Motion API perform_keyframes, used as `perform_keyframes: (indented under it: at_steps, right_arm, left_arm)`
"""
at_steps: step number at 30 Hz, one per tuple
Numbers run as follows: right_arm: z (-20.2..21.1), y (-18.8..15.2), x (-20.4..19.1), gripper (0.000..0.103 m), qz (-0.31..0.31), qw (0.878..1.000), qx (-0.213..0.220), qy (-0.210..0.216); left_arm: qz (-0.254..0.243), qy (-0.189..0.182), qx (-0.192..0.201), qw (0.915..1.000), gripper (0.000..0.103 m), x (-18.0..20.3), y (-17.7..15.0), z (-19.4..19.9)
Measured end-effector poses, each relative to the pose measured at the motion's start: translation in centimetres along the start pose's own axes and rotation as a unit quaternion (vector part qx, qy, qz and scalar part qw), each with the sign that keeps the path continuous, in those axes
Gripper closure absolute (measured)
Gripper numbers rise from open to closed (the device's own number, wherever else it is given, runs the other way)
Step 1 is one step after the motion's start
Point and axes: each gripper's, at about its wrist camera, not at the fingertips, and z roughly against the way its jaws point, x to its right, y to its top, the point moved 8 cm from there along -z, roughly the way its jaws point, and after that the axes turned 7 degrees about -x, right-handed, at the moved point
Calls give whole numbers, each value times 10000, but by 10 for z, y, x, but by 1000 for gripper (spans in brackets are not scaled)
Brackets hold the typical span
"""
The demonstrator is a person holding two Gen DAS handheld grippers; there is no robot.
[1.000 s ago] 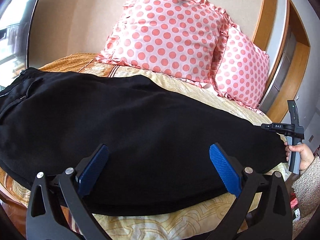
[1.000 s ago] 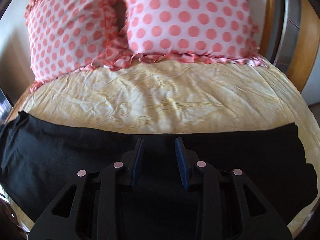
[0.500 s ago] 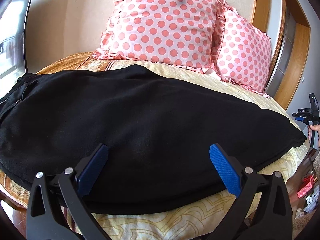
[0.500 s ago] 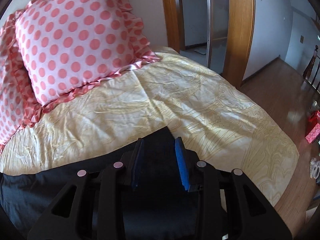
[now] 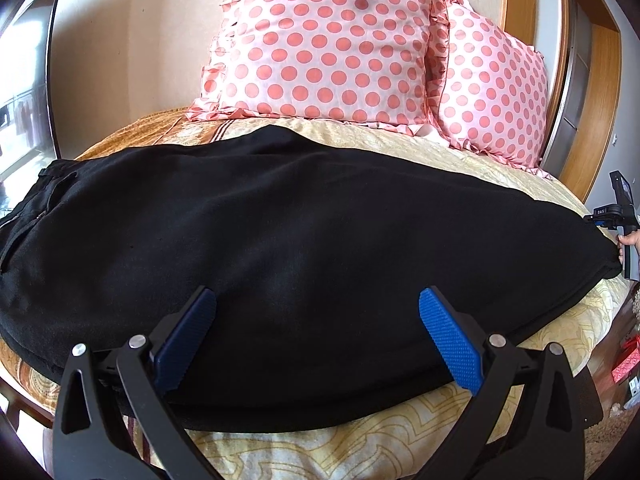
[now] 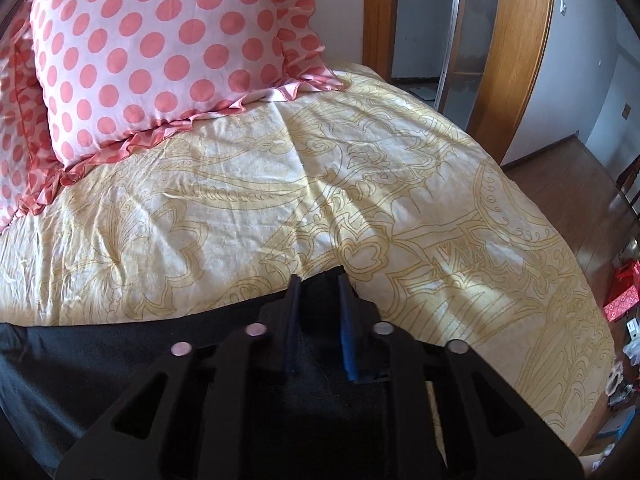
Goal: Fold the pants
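Observation:
Black pants [image 5: 304, 232] lie flat across the yellow bedspread [image 5: 400, 140], waistband at the left, leg ends at the right. My left gripper [image 5: 316, 320] is open and empty, its blue pads wide apart over the near edge of the pants. My right gripper [image 6: 318, 292] has its jaws narrowly parted around the far corner of the black pants [image 6: 120, 360] at the leg end; whether it grips the cloth is unclear. The right gripper also shows in the left wrist view [image 5: 622, 232], held by a hand at the pants' right end.
Two pink polka-dot pillows [image 5: 332, 48] [image 6: 160, 48] lean against the wall at the head of the bed. A wooden door frame [image 6: 508, 60] and wood floor [image 6: 568, 176] lie to the right. Red boxes [image 6: 620, 296] sit on the floor beside the bed.
My right gripper has swung from the middle of the pants leg to its right-hand corner and its jaws have narrowed a little. My left gripper has stayed open over the near edge.

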Motion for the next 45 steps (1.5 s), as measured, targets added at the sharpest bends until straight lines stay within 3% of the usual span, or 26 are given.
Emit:
perform_keyframes:
  at_steps: [5, 9, 12, 17, 20, 26, 35, 38, 41, 45]
  right_arm:
    - [5, 15, 3, 96, -93, 9994, 318, -45]
    - [-8, 15, -5, 90, 329, 9982, 160, -468]
    - [6, 12, 11, 63, -165, 9990, 224, -362]
    - [70, -22, 47, 61, -1041, 9910, 814, 188]
    - [88, -61, 64, 61, -1611, 9836, 623, 522]
    - [92, -116, 65, 62, -1931, 9762, 209, 962]
    - [79, -122, 57, 64, -1940, 9752, 60, 1062]
    - [77, -121, 58, 69, -1946, 9750, 156, 1066]
    - [76, -119, 59, 92, -1892, 9756, 249, 1087]
    - [73, -119, 61, 95, -2059, 9706, 187, 1232]
  left_arm:
    - [-87, 92, -21, 9999, 2, 2, 1, -3]
    - [-67, 29, -12, 10000, 2, 1, 0, -2]
    - [-34, -25, 1, 10000, 2, 0, 1, -1]
    - [-72, -88, 47, 9999, 2, 1, 0, 0]
    - [-87, -103, 87, 9999, 2, 1, -1, 1]
    - [-171, -109, 110, 9997, 2, 2, -2, 1]
    - [-131, -181, 122, 9997, 2, 1, -4, 3]
    - [-129, -179, 120, 9997, 2, 2, -5, 4]
    - [-141, -141, 119, 9997, 2, 3, -6, 3]
    - [-164, -113, 109, 9997, 2, 2, -6, 3]
